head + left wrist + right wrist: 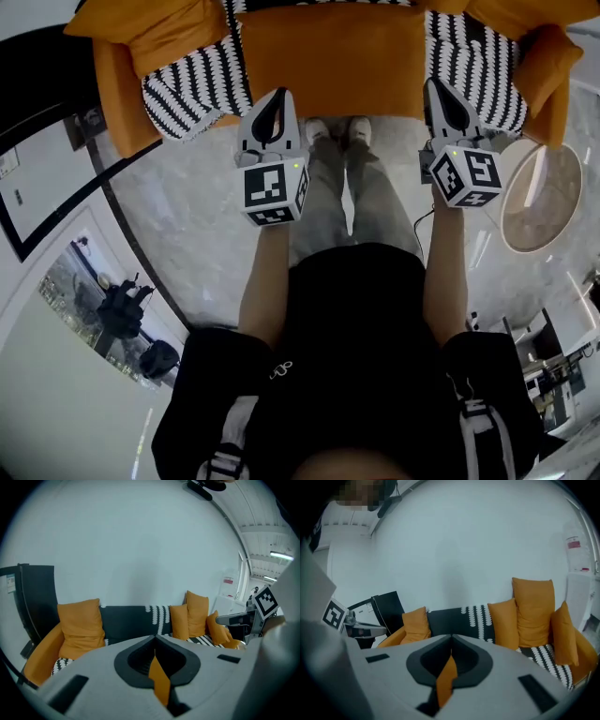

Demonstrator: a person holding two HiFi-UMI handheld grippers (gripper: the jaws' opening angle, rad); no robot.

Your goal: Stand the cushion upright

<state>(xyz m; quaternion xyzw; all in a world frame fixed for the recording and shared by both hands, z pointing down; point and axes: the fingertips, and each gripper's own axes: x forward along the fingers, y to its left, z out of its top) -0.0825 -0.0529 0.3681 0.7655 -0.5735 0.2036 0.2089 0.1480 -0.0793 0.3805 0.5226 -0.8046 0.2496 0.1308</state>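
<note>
An orange sofa (328, 56) stands in front of me, with black-and-white striped throws (192, 84) on both sides of its seat. In the left gripper view one orange cushion (82, 623) leans on the back at the sofa's left end, and three more (197, 613) stand together at the right end. The right gripper view shows the same left cushion (416, 624) and the right group (533, 609). My left gripper (279, 96) and right gripper (434, 86) hover side by side over the floor before the seat's front edge. Both are shut and hold nothing.
My legs and shoes (337, 131) stand on the pale marble floor just short of the sofa. A round light table (539, 197) is at the right. A dark panel (35, 597) stands beside the sofa's left arm.
</note>
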